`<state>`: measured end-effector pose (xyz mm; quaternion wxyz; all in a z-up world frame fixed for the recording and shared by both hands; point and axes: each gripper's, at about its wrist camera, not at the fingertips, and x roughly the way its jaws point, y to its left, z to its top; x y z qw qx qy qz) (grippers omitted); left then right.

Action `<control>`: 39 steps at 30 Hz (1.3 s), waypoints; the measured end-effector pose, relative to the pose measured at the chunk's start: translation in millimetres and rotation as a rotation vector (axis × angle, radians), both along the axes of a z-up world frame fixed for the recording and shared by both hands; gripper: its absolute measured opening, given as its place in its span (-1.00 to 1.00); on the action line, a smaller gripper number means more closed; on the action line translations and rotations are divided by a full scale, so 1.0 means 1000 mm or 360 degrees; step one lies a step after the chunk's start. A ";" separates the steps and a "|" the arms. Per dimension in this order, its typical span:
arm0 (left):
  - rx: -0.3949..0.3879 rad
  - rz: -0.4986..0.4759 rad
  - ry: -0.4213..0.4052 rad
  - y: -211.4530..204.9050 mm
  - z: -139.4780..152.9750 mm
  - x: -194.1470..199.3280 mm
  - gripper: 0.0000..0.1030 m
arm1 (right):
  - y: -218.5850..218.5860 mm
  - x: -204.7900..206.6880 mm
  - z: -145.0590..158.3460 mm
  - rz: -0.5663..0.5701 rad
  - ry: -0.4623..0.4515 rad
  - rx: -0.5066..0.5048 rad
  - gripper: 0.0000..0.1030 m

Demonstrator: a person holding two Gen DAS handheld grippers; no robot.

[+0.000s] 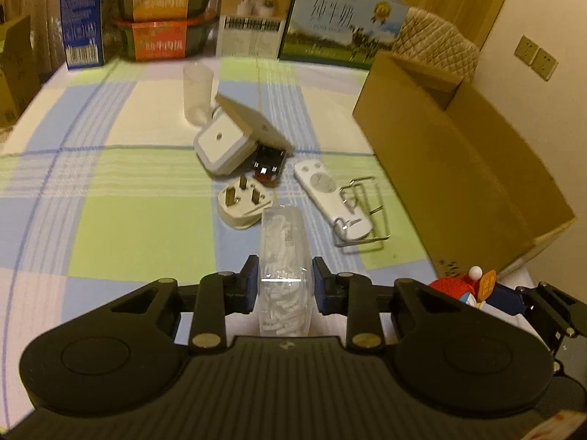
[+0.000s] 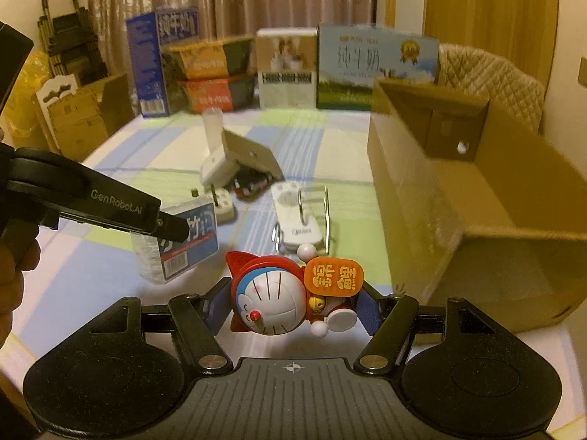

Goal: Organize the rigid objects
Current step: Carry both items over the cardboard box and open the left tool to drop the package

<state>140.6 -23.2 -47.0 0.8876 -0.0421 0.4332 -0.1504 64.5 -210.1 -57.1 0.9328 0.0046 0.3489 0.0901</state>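
Observation:
My left gripper (image 1: 284, 286) is shut on a clear plastic box of white pieces (image 1: 282, 271); the box also shows in the right wrist view (image 2: 179, 242) with a blue label. My right gripper (image 2: 293, 310) is shut on a Doraemon toy (image 2: 279, 300), which shows at the left wrist view's right edge (image 1: 466, 288). On the checked cloth lie a white plug (image 1: 244, 203), a white remote (image 1: 332, 198) on a wire rack (image 1: 363, 212), a white adapter (image 1: 223, 145), a beige lid (image 1: 253, 124) and a small dark object (image 1: 269, 163). An open cardboard box (image 2: 477, 198) stands to the right.
A translucent cup (image 1: 198, 91) stands behind the adapter. Milk cartons and food boxes (image 1: 345, 25) line the table's far edge. More cardboard boxes (image 2: 73, 117) stand left of the table. A quilted chair back (image 2: 491, 80) is behind the open box.

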 end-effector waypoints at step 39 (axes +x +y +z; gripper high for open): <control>-0.0023 -0.0454 -0.0136 -0.212 0.065 0.040 -0.22 | -0.217 0.060 0.041 -0.0263 0.0087 -0.0054 0.28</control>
